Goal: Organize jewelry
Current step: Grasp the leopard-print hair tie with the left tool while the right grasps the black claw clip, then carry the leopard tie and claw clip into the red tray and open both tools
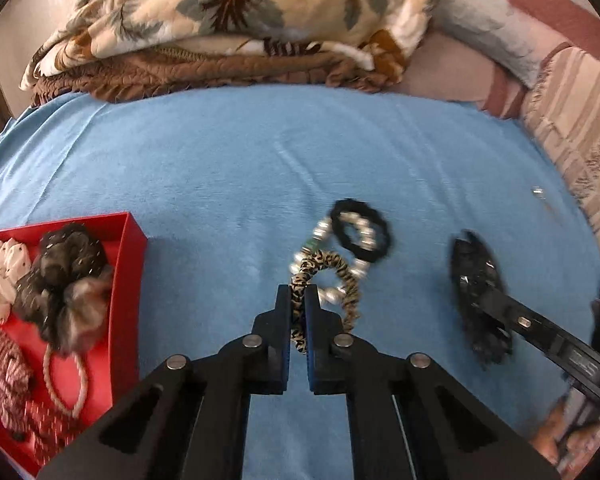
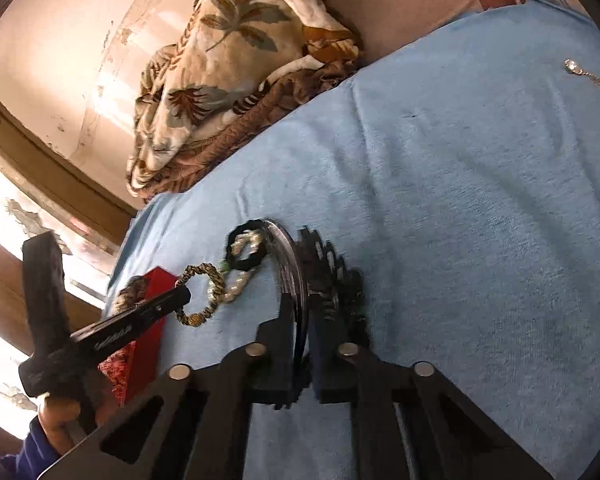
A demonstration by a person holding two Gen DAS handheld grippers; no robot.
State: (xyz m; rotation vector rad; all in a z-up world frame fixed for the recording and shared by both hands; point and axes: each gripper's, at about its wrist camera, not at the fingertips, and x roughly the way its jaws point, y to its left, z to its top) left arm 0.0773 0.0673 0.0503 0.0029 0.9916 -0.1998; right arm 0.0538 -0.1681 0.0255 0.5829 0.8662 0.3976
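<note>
My left gripper [image 1: 298, 300] is shut on a leopard-print hair tie [image 1: 332, 276] on the blue cloth [image 1: 220, 168]. A pearl bracelet [image 1: 328, 256] and a black scrunchie [image 1: 362, 236] lie tangled just beyond it. My right gripper [image 2: 309, 308] is shut on a black lace-trimmed hair piece [image 2: 340, 284] with a clear curved band; it shows at the right of the left wrist view [image 1: 478, 292]. The left gripper [image 2: 180, 298] and hair tie [image 2: 202, 292] also show in the right wrist view. A red box [image 1: 132, 240] at the left holds several scrunchies and a bead necklace.
A folded leaf-print quilt [image 1: 228, 20] lies at the far edge of the cloth. A striped pillow [image 1: 572, 128] sits at the right. A small silver pendant on a chain [image 2: 576, 67] lies on the cloth far right.
</note>
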